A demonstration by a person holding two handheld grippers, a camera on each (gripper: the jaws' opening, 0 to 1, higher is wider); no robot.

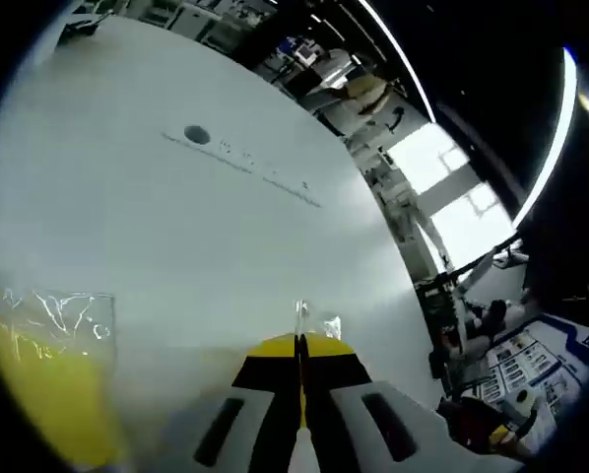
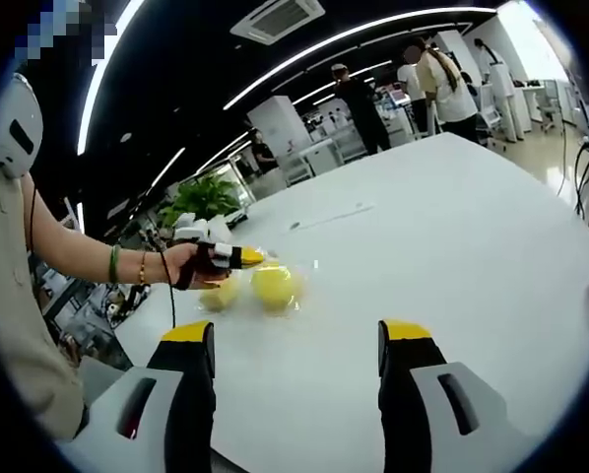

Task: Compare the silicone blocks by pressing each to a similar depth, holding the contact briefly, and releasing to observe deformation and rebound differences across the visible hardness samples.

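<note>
Left hand-held gripper point(image 1: 299, 347): jaws pressed together; I push its tip gently on the yellow block point(image 2: 275, 285).
Right hand-held gripper point(image 2: 296, 345): spread wide, waiting at 6 o'clock.

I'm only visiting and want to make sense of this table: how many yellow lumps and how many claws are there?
Yellow blocks in clear wrap: 2 (one nearer the person's hand, one beside it)
Claws: 2 (left claw, jaws together; right claw, jaws apart)
Total: 4
</note>
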